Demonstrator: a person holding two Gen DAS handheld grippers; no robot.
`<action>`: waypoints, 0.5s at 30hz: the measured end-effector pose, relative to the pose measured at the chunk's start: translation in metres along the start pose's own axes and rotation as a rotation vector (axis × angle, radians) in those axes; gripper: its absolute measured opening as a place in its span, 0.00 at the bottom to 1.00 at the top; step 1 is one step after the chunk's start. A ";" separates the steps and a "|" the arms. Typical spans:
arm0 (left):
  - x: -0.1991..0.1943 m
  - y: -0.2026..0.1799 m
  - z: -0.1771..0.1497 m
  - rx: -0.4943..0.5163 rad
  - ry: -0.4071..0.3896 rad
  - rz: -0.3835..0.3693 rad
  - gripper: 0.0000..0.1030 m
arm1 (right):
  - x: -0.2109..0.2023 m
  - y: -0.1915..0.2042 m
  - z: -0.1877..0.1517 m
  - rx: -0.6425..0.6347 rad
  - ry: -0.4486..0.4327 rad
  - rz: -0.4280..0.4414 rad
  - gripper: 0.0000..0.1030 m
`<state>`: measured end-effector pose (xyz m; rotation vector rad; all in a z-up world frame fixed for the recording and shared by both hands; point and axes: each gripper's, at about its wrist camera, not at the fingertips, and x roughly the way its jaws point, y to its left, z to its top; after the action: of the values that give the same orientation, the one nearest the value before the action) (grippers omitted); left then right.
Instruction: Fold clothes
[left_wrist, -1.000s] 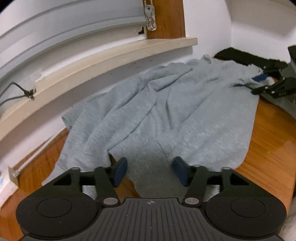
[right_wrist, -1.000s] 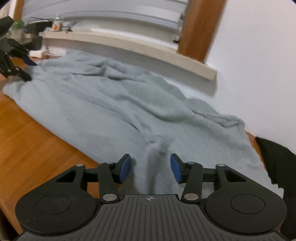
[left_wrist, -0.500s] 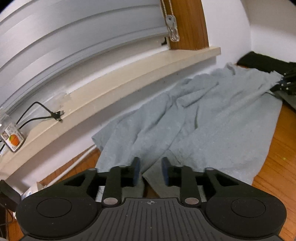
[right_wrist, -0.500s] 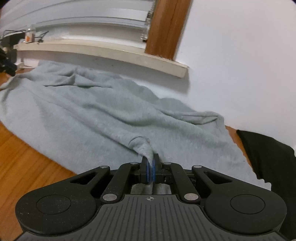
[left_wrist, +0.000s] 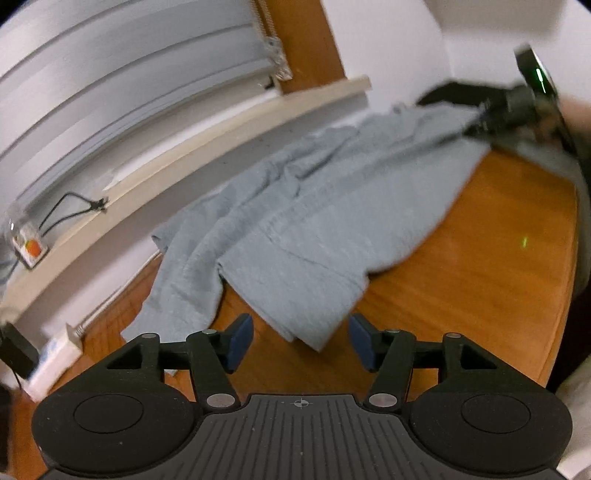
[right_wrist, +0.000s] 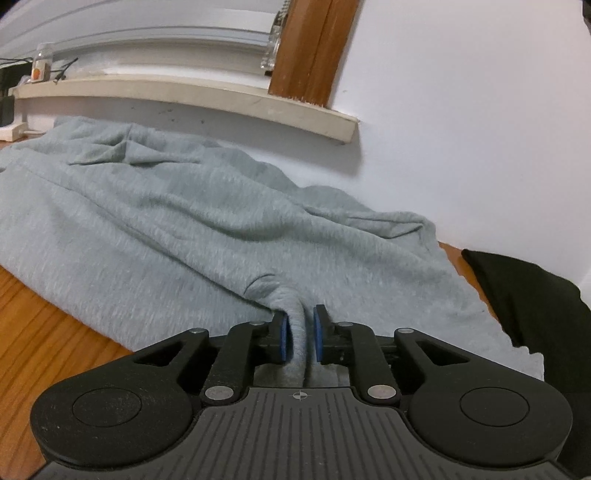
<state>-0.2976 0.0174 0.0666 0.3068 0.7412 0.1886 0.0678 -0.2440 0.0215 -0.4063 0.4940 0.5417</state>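
A grey sweatshirt-like garment (left_wrist: 314, 229) lies rumpled along the wall on the wooden table (left_wrist: 480, 295). My left gripper (left_wrist: 301, 345) is open wide and holds nothing; a corner of the garment lies flat just ahead of its fingertips. In the right wrist view the garment (right_wrist: 166, 229) fills the middle. A raised fold of it stands between the pads of my right gripper (right_wrist: 299, 339), whose jaws are a little apart, with a dark gap beside the right pad. The right gripper (left_wrist: 480, 122) shows blurred at the garment's far end.
A pale windowsill (right_wrist: 221, 99) runs above the garment, with a cable (left_wrist: 74, 206) and a small jar (right_wrist: 40, 66) on it. A black cloth (right_wrist: 524, 291) lies to the right by the wall. A white power strip (left_wrist: 55, 354) sits at the table's left end.
My left gripper opened wide and drew back, leaving the garment's corner on the table. My right gripper, clamped on a fold half a second ago, has loosened its jaws.
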 end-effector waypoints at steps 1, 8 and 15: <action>0.004 -0.004 0.001 0.023 0.006 0.008 0.64 | 0.000 0.001 0.000 -0.003 0.000 -0.002 0.15; 0.010 -0.013 0.008 0.187 0.059 0.037 0.35 | 0.000 0.014 0.000 -0.072 0.000 -0.051 0.15; 0.008 -0.015 0.017 0.350 0.117 0.058 0.10 | -0.005 0.009 -0.004 -0.031 -0.013 -0.036 0.16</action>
<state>-0.2797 0.0020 0.0683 0.6552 0.8817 0.1311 0.0576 -0.2413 0.0186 -0.4405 0.4658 0.5171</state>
